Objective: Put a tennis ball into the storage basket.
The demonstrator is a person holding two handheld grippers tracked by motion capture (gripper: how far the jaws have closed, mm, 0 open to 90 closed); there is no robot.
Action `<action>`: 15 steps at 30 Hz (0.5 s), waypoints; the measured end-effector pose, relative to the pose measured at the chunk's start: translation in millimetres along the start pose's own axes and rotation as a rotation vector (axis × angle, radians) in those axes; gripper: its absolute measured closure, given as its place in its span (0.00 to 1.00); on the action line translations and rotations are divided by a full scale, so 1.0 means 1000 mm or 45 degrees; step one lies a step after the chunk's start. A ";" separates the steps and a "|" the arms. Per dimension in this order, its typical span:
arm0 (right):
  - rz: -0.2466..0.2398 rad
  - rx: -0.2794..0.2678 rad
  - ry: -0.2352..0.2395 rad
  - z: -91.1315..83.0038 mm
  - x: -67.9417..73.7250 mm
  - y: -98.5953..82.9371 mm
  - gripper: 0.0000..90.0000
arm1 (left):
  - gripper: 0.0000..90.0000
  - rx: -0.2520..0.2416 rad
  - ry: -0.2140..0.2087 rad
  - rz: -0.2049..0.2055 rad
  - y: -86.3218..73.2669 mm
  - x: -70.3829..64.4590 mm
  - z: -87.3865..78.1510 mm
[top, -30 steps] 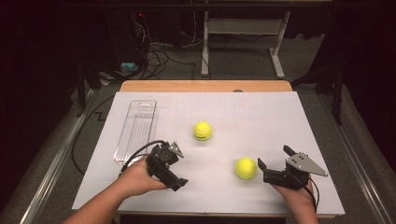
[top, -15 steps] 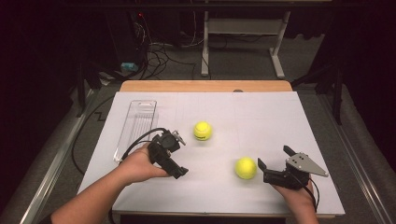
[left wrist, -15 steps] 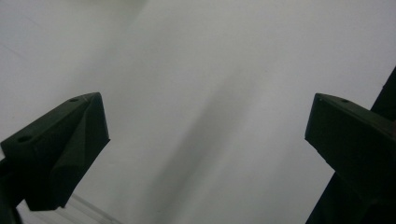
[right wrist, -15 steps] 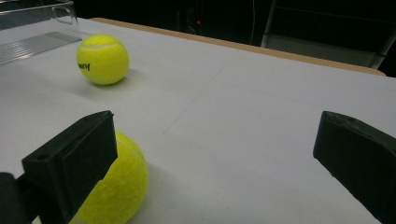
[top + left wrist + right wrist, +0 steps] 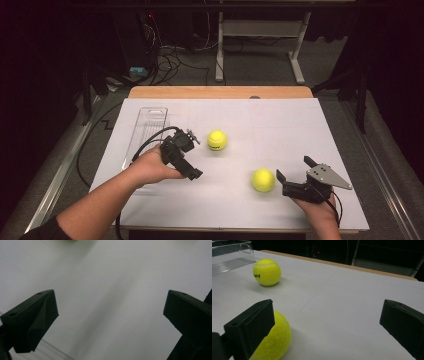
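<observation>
Two yellow tennis balls lie on the white-covered table. The far ball (image 5: 217, 140) (image 5: 267, 272) rests near the middle. Just left of it, my left gripper (image 5: 195, 156) (image 5: 110, 303) is open over bare white surface, jaws wide apart with nothing between them. The near ball (image 5: 263, 180) (image 5: 274, 340) sits toward the front right. My right gripper (image 5: 294, 169) (image 5: 327, 315) is open just right of it, low over the table; this ball lies beside and partly behind the left-hand jaw in the right gripper view, outside the gap.
A long clear plastic tray (image 5: 145, 131) (image 5: 229, 255) lies at the table's left, behind the left hand. The wooden table edge (image 5: 220, 92) runs along the back. Beyond it are cables and a desk frame (image 5: 260, 45) on the floor.
The left hand and its gripper have moved forward and to the right, closer to the far ball. The right gripper and both balls have stayed put.
</observation>
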State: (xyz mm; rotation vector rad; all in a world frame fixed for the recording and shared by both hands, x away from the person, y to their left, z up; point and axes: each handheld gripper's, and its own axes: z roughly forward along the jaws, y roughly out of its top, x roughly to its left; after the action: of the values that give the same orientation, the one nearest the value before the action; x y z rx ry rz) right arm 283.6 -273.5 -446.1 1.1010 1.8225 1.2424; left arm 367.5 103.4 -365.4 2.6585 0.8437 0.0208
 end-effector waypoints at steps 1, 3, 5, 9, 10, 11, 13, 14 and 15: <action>0.000 0.000 0.001 0.000 0.000 0.000 0.00 | 0.01 0.004 -0.002 -0.001 0.001 0.001 0.000; -0.001 0.001 0.000 0.000 0.000 0.000 0.00 | 0.01 0.007 -0.001 -0.009 0.004 0.004 0.000; 0.000 0.000 0.000 0.000 0.000 0.000 0.00 | 0.01 0.016 0.002 -0.021 0.008 0.006 0.000; 0.006 0.001 -0.001 0.000 0.000 0.000 0.00 | 0.01 0.028 0.013 -0.025 0.015 0.009 0.000; 0.006 0.001 -0.001 0.000 0.000 0.000 0.00 | 0.01 0.022 0.015 -0.031 0.017 0.010 -0.001; 0.006 0.000 -0.001 0.000 0.000 0.000 0.00 | 0.01 0.023 0.017 -0.032 0.019 0.011 -0.001; 0.006 0.001 -0.001 0.000 0.000 0.000 0.00 | 0.01 0.022 0.013 -0.039 0.022 0.012 -0.001; 0.006 0.002 0.000 0.000 0.000 0.000 0.00 | 0.01 0.024 0.012 -0.043 0.024 0.013 -0.001; 0.008 0.002 0.000 0.000 0.000 0.000 0.00 | 0.01 0.028 0.011 -0.050 0.026 0.014 -0.001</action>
State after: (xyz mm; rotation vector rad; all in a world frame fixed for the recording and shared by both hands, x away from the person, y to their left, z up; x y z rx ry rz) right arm 283.2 -273.4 -446.2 1.1078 1.8218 1.2451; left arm 393.8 91.7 -356.9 2.6634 0.9035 0.0133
